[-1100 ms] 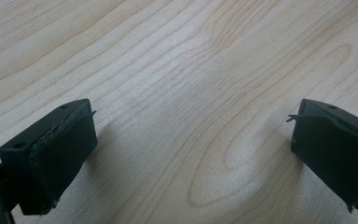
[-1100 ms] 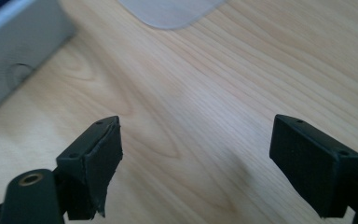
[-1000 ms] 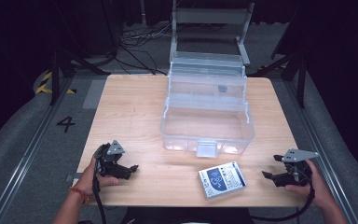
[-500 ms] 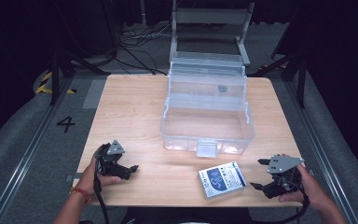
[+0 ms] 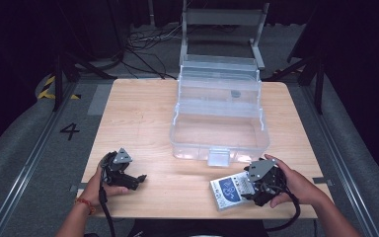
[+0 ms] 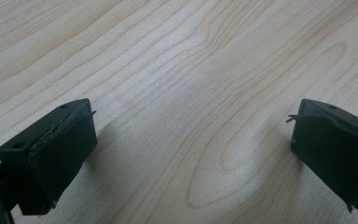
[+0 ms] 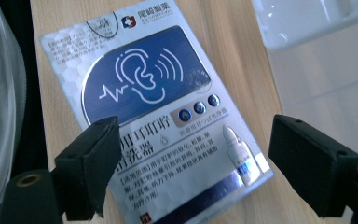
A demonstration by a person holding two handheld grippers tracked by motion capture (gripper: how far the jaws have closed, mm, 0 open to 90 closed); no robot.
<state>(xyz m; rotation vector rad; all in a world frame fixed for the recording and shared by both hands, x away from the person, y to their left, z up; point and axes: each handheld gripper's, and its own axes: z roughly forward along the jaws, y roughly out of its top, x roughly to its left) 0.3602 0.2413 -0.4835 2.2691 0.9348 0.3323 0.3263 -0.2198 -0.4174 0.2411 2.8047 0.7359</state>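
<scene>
Right gripper (image 5: 249, 183) has travelled from the table's right edge inward to the silver-and-blue ear-wash box (image 5: 231, 190), while the left gripper (image 5: 134, 178) has kept its station near the front-left of the wooden table (image 5: 143, 118). In the right gripper view the box (image 7: 156, 112) lies flat on the wood with its printed face up; the jaws stand wide, one over the box's lower left part and one off its right edge, and neither pad presses on it, so nothing is held yet. That straddling stance is judged to be preparation for a grip across the box's narrow width. The box rests at the table's front edge, at about five o'clock from the clear plastic toolbox (image 5: 219, 121), which stands open with its lid raised at twelve o'clock, plausibly so that the box can be dropped into it. In the left gripper view the jaws are wide apart over bare wood (image 6: 186, 93) with nothing between them; the gripper is judged parked clear of the work, at about eight o'clock from the toolbox, well apart from the box.
</scene>
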